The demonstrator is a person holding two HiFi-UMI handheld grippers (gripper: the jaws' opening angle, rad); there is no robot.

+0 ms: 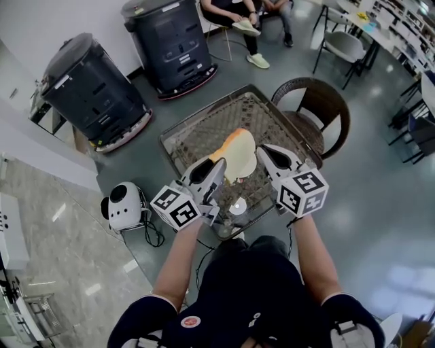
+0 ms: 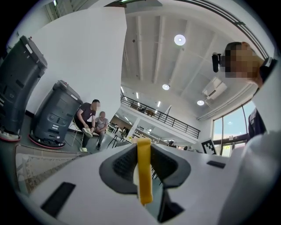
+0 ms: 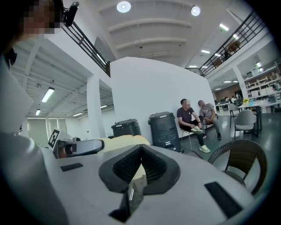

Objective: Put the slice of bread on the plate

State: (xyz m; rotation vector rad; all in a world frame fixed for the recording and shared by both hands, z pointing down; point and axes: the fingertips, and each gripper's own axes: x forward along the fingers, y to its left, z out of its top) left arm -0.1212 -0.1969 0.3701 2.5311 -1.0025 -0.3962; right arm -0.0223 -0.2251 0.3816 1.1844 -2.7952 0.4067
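Observation:
In the head view a slice of bread (image 1: 236,145) with a yellow crust stands on edge over the table, my left gripper (image 1: 219,163) shut on its near end. The left gripper view shows the crust (image 2: 144,169) upright and pinched between the dark pads of that gripper (image 2: 144,162). A white plate (image 1: 246,168) hangs just under and right of the bread. My right gripper (image 1: 262,151) is at its rim. In the right gripper view a thin pale edge of the plate (image 3: 138,175) sits between that gripper's (image 3: 139,169) closed pads. Beyond them the bread (image 3: 125,140) shows beside the left gripper.
A glass-topped wicker table (image 1: 204,129) lies below both grippers, with a wicker chair (image 1: 319,109) at its right. Two dark grey wheeled machines (image 1: 88,88) (image 1: 170,41) stand behind it. A white round device (image 1: 124,204) sits on the floor at left. Seated people (image 1: 238,20) are at the back.

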